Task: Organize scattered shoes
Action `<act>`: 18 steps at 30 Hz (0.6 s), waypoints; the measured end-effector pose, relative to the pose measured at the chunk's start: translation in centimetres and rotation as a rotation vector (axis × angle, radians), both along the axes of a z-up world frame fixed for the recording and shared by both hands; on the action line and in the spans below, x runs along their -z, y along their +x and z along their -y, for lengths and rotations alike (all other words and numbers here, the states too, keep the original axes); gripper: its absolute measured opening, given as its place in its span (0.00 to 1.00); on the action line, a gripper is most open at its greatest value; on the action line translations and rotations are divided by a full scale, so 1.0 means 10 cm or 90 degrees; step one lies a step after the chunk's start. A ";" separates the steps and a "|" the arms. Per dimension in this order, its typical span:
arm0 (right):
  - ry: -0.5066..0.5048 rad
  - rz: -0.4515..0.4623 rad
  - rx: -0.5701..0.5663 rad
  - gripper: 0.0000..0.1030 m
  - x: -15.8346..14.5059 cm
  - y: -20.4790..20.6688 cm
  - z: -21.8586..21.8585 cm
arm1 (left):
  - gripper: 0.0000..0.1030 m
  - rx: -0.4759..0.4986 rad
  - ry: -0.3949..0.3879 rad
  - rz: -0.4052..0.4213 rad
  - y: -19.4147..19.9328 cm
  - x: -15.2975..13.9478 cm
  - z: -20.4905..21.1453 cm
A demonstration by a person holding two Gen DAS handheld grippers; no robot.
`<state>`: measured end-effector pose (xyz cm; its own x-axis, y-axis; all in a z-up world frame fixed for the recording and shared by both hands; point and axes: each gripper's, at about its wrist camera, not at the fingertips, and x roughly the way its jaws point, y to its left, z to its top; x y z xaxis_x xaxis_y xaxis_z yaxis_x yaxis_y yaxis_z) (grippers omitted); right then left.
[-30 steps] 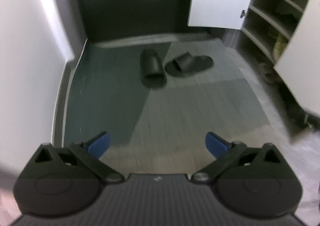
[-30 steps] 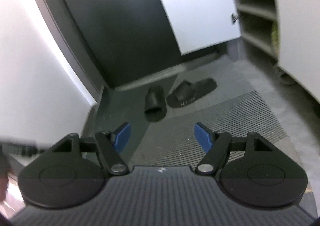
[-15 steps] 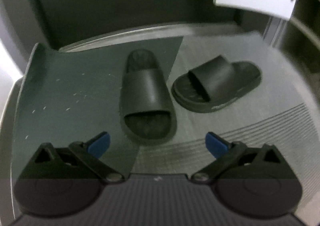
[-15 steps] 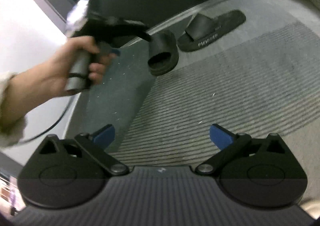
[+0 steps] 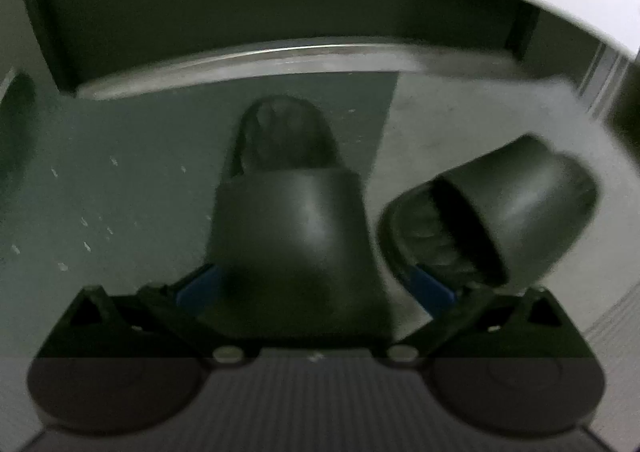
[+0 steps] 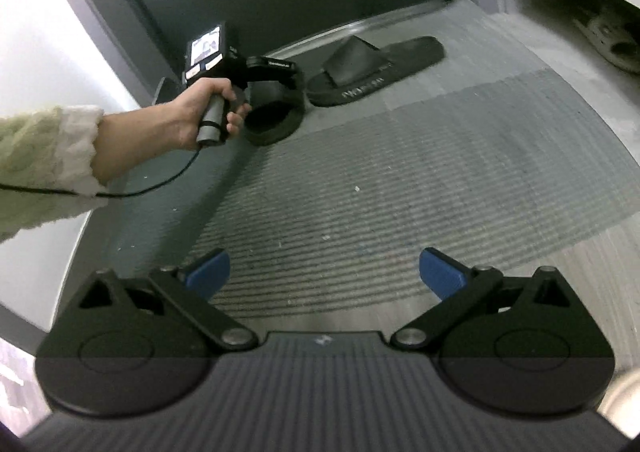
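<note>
A grey ribbed doormat [image 6: 400, 180] covers the entry floor. At centre-left, the left gripper [image 5: 316, 288] straddles a black moulded rubber slide sandal [image 5: 292, 220], jaws spread, not yet pinching. Its twin [image 6: 372, 70] lies upper right. The right gripper [image 6: 324, 272] hangs spread, empty. The sandal looks light and flexible; its strap suits gripping.

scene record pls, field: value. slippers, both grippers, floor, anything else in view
near slipper: black slide, flat on the floor, strap between the left gripper's pads
far slipper: black slide, flat, angled beside the near one, apart from both grippers
left gripper: jaws open, straddling the near slipper's strap, no squeeze visible
right gripper: jaws wide open, empty, hanging over the ribbed mat
left hand: grips the left gripper's handle
pale shoe: at the right edge, by the cabinet
</note>
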<state>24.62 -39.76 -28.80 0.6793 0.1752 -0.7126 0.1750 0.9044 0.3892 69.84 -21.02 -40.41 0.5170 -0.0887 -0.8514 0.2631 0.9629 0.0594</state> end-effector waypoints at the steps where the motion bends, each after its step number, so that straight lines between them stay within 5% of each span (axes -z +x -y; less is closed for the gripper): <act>1: 0.004 -0.010 0.007 1.00 0.01 -0.04 0.00 | 1.00 0.004 0.019 0.004 0.00 0.03 0.05; 4: 0.021 -0.030 0.026 1.00 0.08 -0.06 0.00 | 0.98 0.048 0.090 0.007 0.00 0.12 0.10; 9: 0.030 -0.016 0.030 1.00 0.02 -0.06 -0.02 | 0.83 0.010 0.065 0.014 -0.06 0.01 -0.09; 13: 0.046 0.004 0.023 1.00 -0.02 -0.02 -0.04 | 0.78 0.000 0.030 0.053 -0.30 -0.23 -0.33; 18: 0.105 0.023 0.016 1.00 -0.04 -0.02 -0.11 | 0.74 0.007 0.028 0.028 -0.79 -0.41 -0.62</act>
